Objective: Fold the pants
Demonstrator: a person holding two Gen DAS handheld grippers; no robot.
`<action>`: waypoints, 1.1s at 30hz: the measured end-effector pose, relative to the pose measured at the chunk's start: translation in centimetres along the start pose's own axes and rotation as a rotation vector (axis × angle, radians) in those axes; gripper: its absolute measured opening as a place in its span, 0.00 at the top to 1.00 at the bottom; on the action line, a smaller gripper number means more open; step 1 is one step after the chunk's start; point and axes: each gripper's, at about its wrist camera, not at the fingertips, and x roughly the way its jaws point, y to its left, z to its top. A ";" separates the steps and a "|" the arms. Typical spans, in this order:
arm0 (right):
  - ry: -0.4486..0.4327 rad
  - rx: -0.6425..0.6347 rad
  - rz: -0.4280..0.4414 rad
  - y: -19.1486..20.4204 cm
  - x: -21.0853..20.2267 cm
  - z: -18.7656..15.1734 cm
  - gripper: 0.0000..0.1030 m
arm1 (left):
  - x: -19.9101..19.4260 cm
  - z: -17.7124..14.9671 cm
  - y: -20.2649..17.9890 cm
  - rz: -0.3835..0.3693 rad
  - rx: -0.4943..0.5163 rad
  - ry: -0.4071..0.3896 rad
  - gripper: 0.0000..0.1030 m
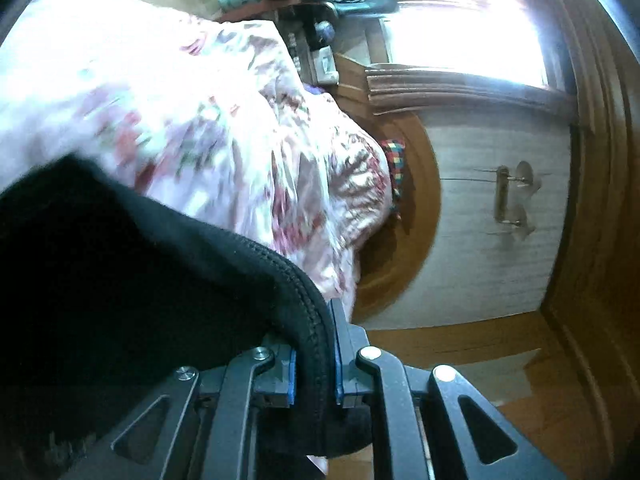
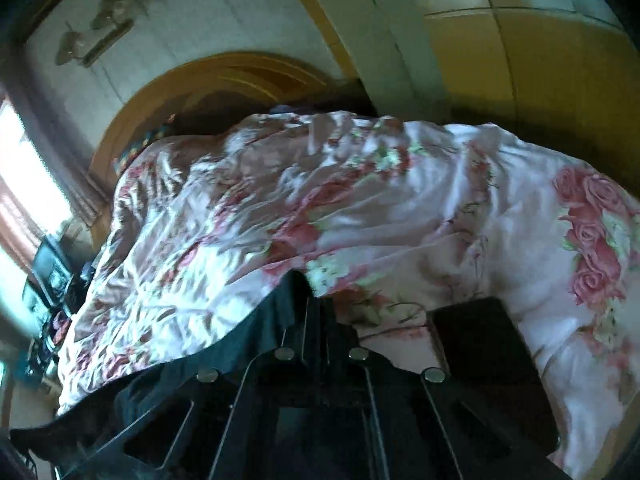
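Observation:
The black pants point(image 1: 120, 280) fill the lower left of the left wrist view, lifted above the bed. My left gripper point(image 1: 314, 360) is shut on their thick stitched hem, held between the blue pads point(image 1: 289, 376). In the right wrist view the pants point(image 2: 256, 336) hang dark to the lower left of my right gripper point(image 2: 320, 312), which is shut on a fold of the fabric. Its fingertips are in shadow. Both views are tilted and blurred.
A bed with a pink floral quilt point(image 1: 180, 120) lies under both grippers and also shows in the right wrist view point(image 2: 360, 208). A curved wooden headboard point(image 2: 208, 80), a bright window with curtain point(image 1: 460, 20), a cluttered desk point(image 1: 312, 20) and a dark flat object point(image 2: 492, 376) on the quilt.

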 end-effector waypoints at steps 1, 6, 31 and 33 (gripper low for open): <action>0.020 -0.012 -0.009 0.2 0.5 -0.2 1.00 | 1.7 0.8 0.2 0.029 0.044 -0.007 0.87; 0.079 -0.216 -0.035 3.7 1.3 -2.5 0.88 | 5.4 1.2 3.2 0.297 0.099 -0.063 0.51; 0.232 -0.313 0.127 10.3 -0.9 -14.8 0.38 | -0.9 -14.2 8.2 0.448 0.516 0.117 0.47; 0.244 -0.302 0.128 9.9 -1.0 -15.4 0.38 | -1.0 -14.8 7.6 0.470 0.545 0.140 0.47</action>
